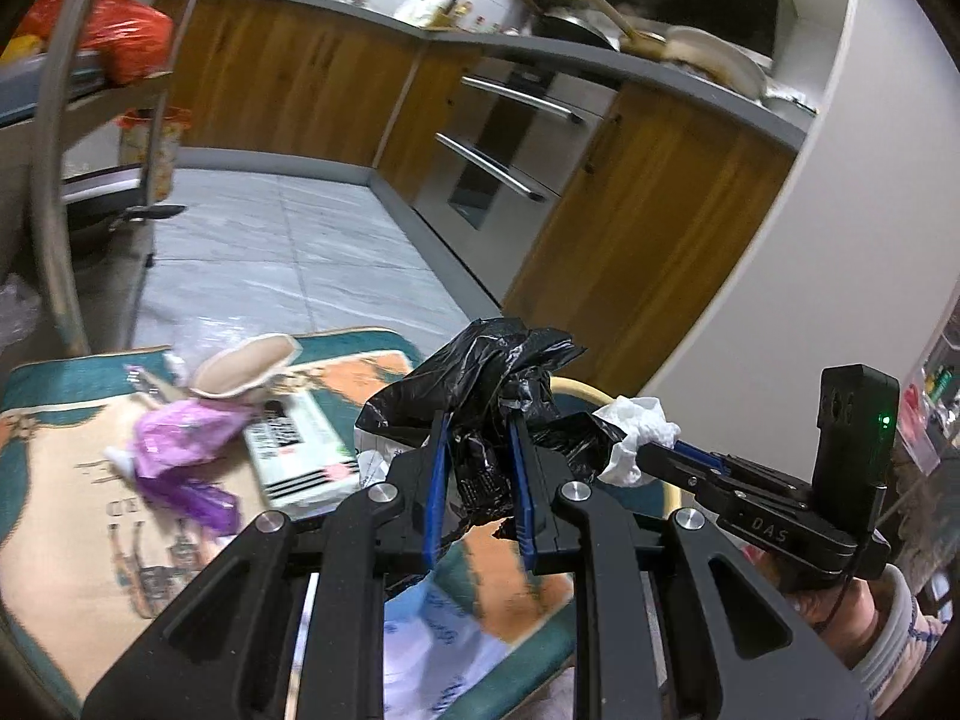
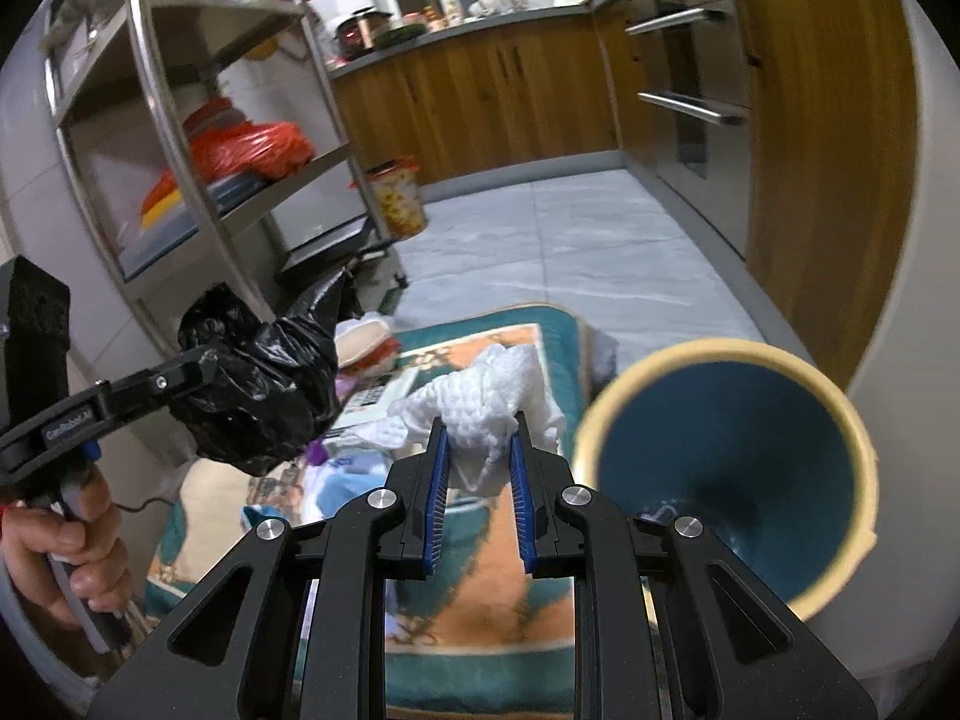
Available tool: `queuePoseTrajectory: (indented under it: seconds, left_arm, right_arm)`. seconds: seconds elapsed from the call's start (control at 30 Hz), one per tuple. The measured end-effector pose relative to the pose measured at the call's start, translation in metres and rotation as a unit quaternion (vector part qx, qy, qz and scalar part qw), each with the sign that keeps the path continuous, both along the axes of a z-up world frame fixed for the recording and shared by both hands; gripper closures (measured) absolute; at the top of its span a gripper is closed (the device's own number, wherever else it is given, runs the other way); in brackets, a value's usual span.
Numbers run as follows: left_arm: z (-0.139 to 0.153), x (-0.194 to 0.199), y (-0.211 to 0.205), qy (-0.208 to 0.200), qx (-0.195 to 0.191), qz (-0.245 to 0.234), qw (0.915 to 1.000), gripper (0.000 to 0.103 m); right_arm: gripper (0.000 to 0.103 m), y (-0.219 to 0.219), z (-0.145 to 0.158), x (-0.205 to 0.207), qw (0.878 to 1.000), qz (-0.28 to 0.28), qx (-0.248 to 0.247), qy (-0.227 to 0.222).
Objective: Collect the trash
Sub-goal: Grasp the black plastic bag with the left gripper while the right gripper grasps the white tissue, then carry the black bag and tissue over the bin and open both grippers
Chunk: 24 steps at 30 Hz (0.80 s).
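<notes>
My left gripper (image 1: 478,420) is shut on a crumpled black plastic bag (image 1: 480,372), held above the floor mat; the same bag (image 2: 264,402) shows at the left of the right wrist view. My right gripper (image 2: 478,420) is shut on a wad of white tissue (image 2: 492,396), seen also as white tissue (image 1: 636,438) just right of the bag. On the mat (image 1: 54,480) lie a purple wrapper (image 1: 180,438), a white printed box (image 1: 300,444) and a beige cup-shaped piece (image 1: 246,366). A cream bin with a blue inside (image 2: 720,468) stands open close to the right of my right gripper.
Wooden kitchen cabinets (image 1: 630,210) and steel oven drawers (image 1: 504,150) line the right side. A metal shelf rack (image 2: 198,138) with red bags stands at the left, a printed canister (image 2: 399,198) at its foot. Grey tiled floor (image 1: 288,252) stretches beyond the mat.
</notes>
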<state>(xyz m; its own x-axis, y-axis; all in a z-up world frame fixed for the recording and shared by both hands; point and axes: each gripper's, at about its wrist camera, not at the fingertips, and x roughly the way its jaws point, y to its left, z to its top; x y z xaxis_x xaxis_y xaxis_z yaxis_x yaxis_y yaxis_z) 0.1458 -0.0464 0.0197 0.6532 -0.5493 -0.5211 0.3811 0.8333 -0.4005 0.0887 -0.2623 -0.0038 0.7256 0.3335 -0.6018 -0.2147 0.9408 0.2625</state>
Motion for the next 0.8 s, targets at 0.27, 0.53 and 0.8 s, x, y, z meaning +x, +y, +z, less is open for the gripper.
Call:
queuePoseTrajectory:
  seconds: [0.27, 0.53, 0.8]
  left_arm:
    - [-0.006, 0.006, -0.048, 0.005, -0.006, -0.04, 0.9992, 0.085]
    - [-0.019, 0.021, -0.095, 0.01, 0.005, -0.067, 0.9977, 0.085]
    - [-0.039, 0.037, -0.122, 0.029, 0.005, -0.08, 0.9964, 0.085]
  right_arm:
    - [0.082, -0.039, -0.006, -0.013, 0.999, -0.05, 0.0, 0.003]
    - [0.082, -0.061, -0.012, -0.018, 0.997, -0.079, -0.01, 0.013]
    - [0.082, -0.077, -0.019, -0.021, 0.993, -0.114, -0.021, 0.027]
